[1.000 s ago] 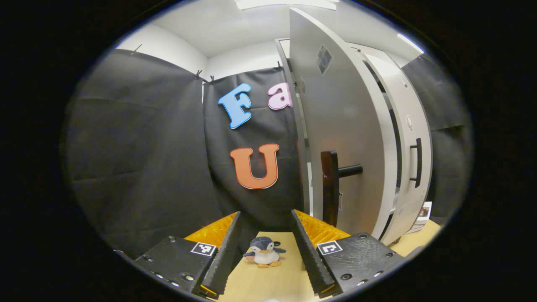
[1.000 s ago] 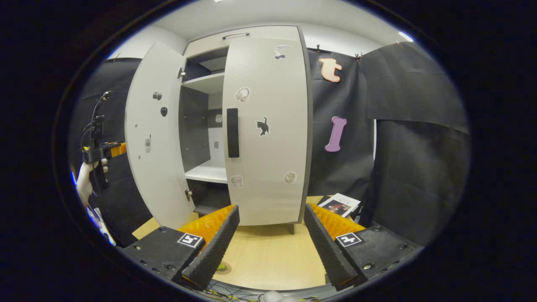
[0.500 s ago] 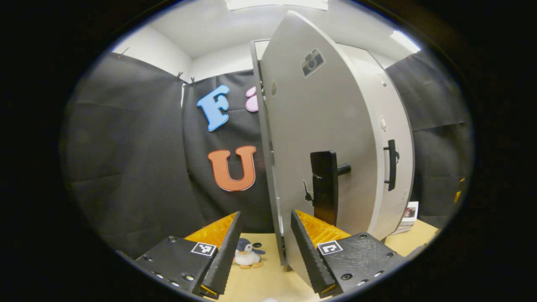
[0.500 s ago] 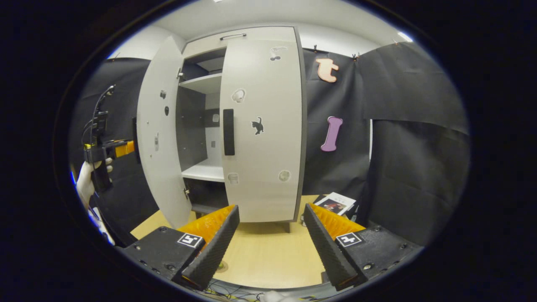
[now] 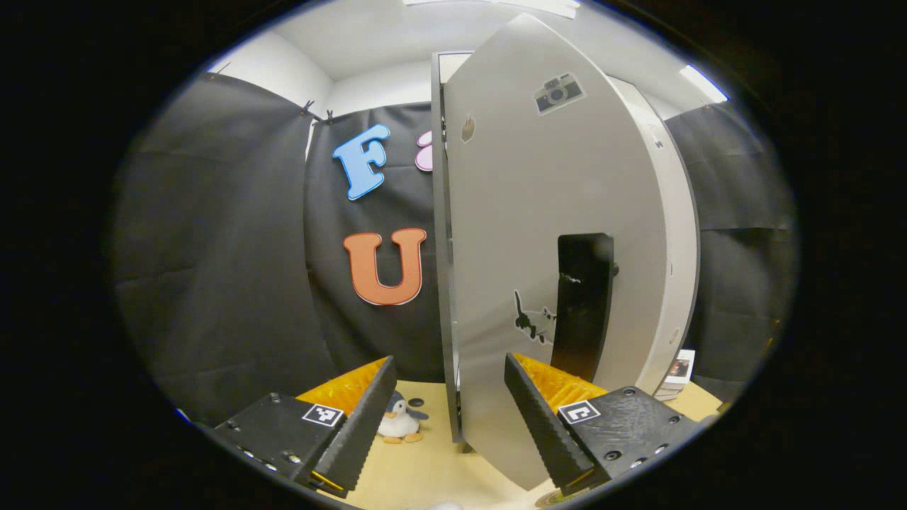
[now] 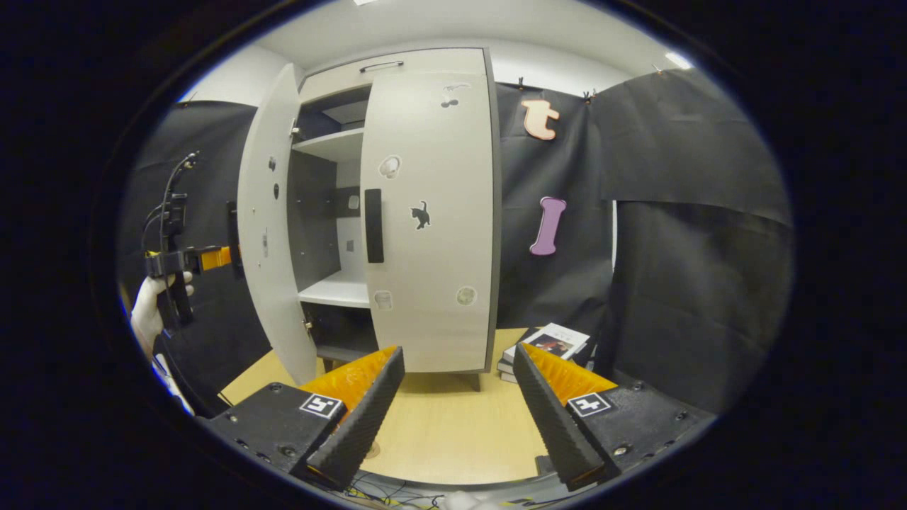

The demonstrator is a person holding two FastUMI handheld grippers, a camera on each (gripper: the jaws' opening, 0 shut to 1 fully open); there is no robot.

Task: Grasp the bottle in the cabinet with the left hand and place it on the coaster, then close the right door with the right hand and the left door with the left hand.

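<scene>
Right door [image 6: 425, 212] shut; left door [image 5: 545, 234] ajar, left tongs [image 5: 450, 418] gaping beside its outer face, right tongs [image 6: 453, 411] gaping over bench [image 6: 453, 432]. Bottle's whereabouts impossible to tell. Remaining: swinging left door closed.

A staged recording booth, not a lived-in room: black cloth walls [image 6: 694, 234] clipped along their top edge enclose a pale wooden surface [image 6: 453, 425] carrying a tall light-grey two-door cabinet [image 6: 425, 212] dotted with small stickers. A small plush penguin [image 5: 398, 421] and a stack of booklets [image 6: 549, 343] sit on it as props under a plain white ceiling [image 5: 382, 35].
</scene>
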